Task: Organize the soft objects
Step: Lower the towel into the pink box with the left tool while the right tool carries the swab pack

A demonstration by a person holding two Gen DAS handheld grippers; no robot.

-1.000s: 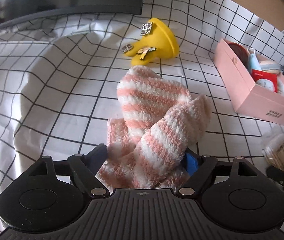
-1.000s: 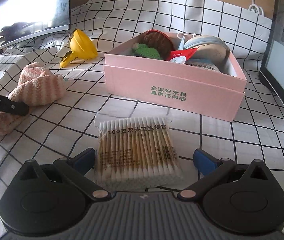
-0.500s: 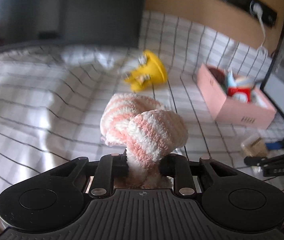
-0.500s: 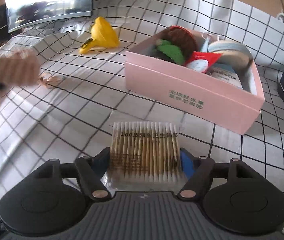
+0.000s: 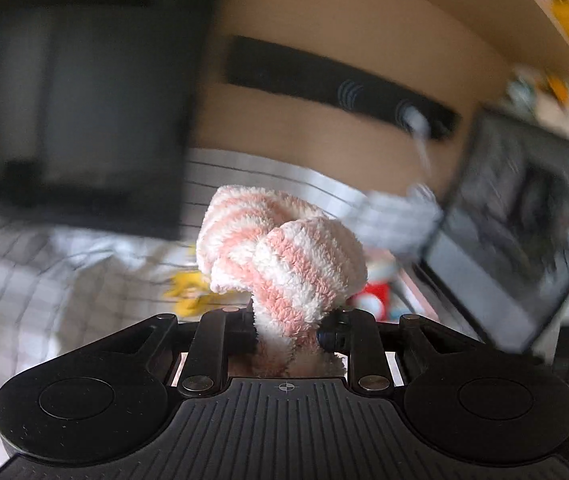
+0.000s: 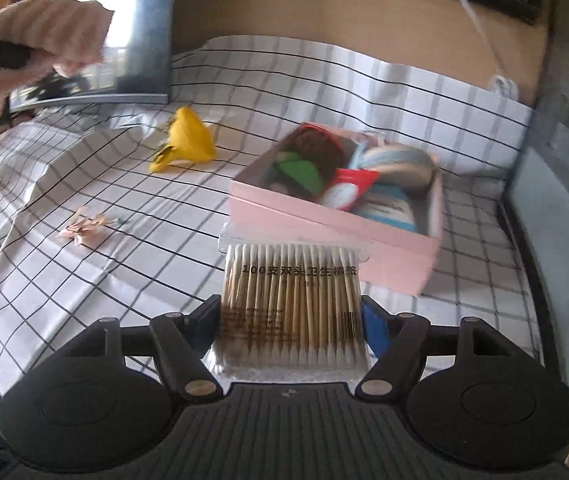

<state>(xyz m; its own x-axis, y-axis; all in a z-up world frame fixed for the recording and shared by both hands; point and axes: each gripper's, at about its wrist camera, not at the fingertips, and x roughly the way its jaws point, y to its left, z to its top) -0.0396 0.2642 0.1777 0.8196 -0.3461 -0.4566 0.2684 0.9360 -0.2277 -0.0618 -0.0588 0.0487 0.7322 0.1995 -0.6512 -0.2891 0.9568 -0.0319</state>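
Note:
My left gripper [image 5: 286, 330] is shut on a fluffy pink-and-white striped sock [image 5: 280, 256] and holds it high above the table; the sock also shows at the top left of the right wrist view [image 6: 44, 36]. My right gripper [image 6: 290, 316] is shut on a clear pack of cotton swabs [image 6: 290, 300], lifted just in front of the pink box [image 6: 336, 236]. The box holds several soft items, among them a green one [image 6: 298, 170] and a red packet [image 6: 344, 194].
A yellow funnel [image 6: 186, 140] lies on the checked cloth [image 6: 84, 280] left of the box. A small pink hair clip [image 6: 82, 228] lies on the cloth further left. Monitors stand at the back left [image 6: 140, 40] and right [image 6: 556, 184].
My left gripper has closed on the sock and raised it well off the cloth. My right gripper has closed on the swab pack and lifted it toward the pink box.

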